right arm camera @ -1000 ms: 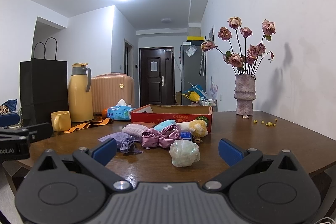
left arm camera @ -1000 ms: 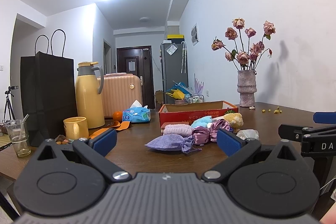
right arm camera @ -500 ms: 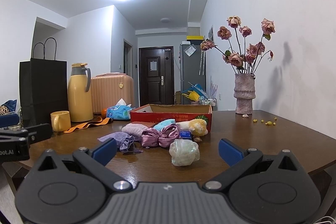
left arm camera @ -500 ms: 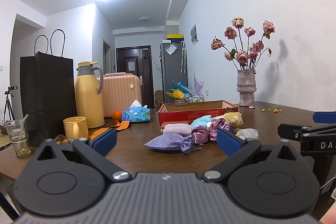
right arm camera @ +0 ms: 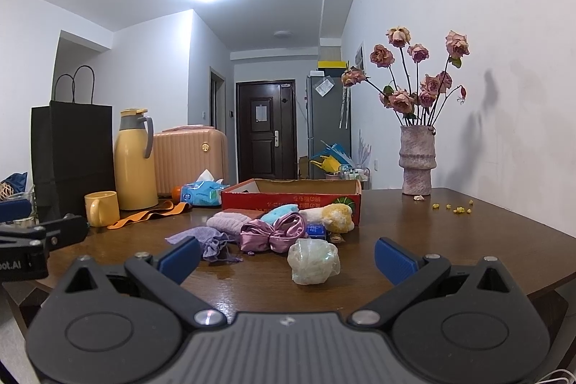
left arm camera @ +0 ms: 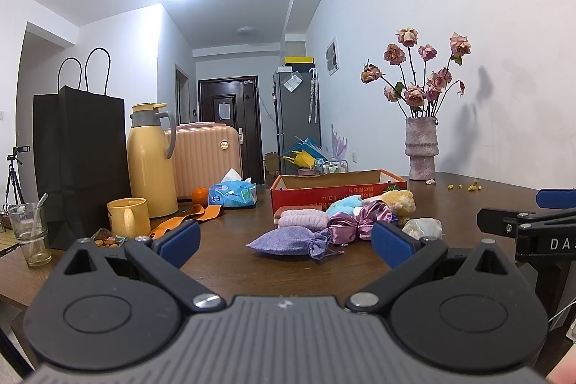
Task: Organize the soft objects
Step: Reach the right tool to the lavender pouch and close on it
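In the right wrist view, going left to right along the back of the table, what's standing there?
Black paper bag → yellow thermos jug → tissue pack → red cardboard box → vase of dried roses.

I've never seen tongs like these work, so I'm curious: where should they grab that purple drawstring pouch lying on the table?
Probably the cinched neck of the purple drawstring pouch, where the fabric narrows beside the ruffled mouth. The pouch lies flat on its side, so the open left tongs, already facing it, could come straight in low from the near side, one finger on each side of the neck.

"DA" on right gripper (left arm camera: 545,233)
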Demonstrator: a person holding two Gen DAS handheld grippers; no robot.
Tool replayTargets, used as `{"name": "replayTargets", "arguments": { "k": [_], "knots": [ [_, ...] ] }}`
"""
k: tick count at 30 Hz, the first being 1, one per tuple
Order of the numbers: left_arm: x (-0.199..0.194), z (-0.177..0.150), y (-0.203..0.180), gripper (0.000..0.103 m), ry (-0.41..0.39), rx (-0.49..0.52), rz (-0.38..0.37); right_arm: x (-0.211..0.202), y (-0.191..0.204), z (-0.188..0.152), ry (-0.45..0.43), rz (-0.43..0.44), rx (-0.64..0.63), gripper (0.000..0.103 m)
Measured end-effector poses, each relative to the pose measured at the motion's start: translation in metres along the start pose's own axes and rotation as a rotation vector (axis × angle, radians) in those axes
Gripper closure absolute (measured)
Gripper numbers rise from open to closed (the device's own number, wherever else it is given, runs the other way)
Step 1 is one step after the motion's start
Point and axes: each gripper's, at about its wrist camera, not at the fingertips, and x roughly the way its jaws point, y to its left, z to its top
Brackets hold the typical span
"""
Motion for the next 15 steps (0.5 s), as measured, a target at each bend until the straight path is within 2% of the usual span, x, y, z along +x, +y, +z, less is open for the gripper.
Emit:
{"name": "replayTargets", "arguments": {
  "k": [2, 7, 13, 15],
  "knots": [
    [0.002, -0.002, 0.001, 0.0, -0.002, 0.011, 0.0, 0.0, -0.001, 0.0, -0.006, -0.001, -0.004, 0.0],
    [0.032, -0.012, 0.005, 0.0, -0.008, 0.051, 0.057, 0.018, -0.009, -0.003, 0.008, -0.013, 0.007, 0.0],
    [0.085, -0.021, 0.011, 0.0, 0.115, 0.014, -0.017, 0.067, -0.015, -0.011, 0.11, 0.008, 0.035, 0.0],
    [0.102, -0.021, 0.012, 0.0, 0.147, 0.025, 0.004, 0.088, -0.015, -0.009, 0.169, 0.028, 0.061, 0.0]
  ]
}}
